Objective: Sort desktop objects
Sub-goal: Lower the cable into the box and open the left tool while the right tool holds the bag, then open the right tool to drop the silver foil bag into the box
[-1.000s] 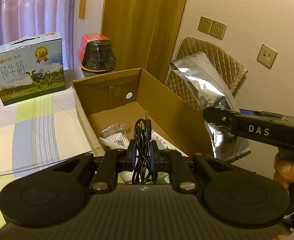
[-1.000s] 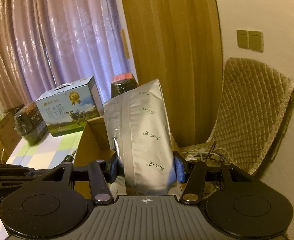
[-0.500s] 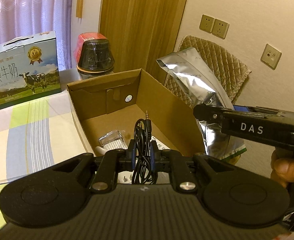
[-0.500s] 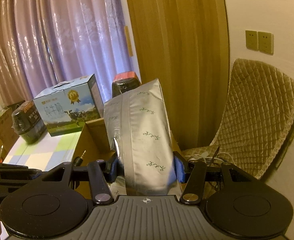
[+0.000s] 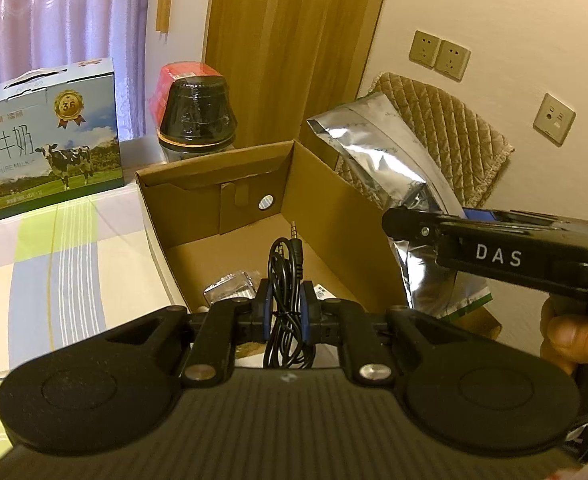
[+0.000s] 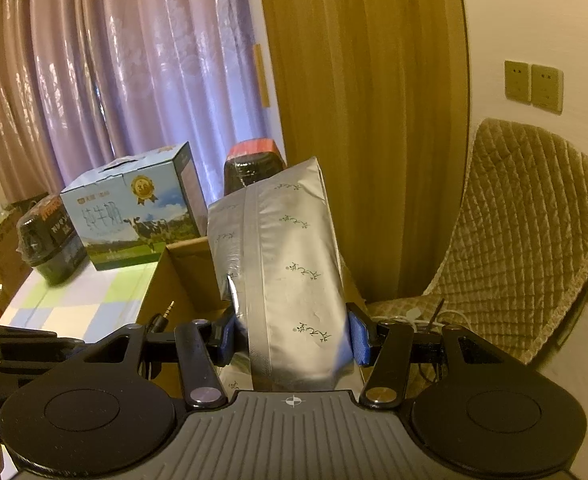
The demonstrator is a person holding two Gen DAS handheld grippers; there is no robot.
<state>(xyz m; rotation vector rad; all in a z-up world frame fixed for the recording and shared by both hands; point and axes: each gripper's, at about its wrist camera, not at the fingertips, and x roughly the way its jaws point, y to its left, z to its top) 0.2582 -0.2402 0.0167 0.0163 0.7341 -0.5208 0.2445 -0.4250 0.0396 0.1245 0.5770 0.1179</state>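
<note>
The open cardboard box (image 5: 334,216) sits on the table. Just beside its right wall, the right gripper (image 6: 289,338) clamps a silver foil bag (image 6: 285,276) upright, fingers wide. Over the box, the left gripper (image 5: 285,312) pinches a coiled black audio cable (image 5: 285,280), fingers nearly closed.

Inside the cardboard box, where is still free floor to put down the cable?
The cardboard box has bare floor at its far end, below the back wall with the round hole. The near end is crowded: a small foil packet and papers lie there, just under the cable. The checked tablecloth left of the box is also bare.
</note>
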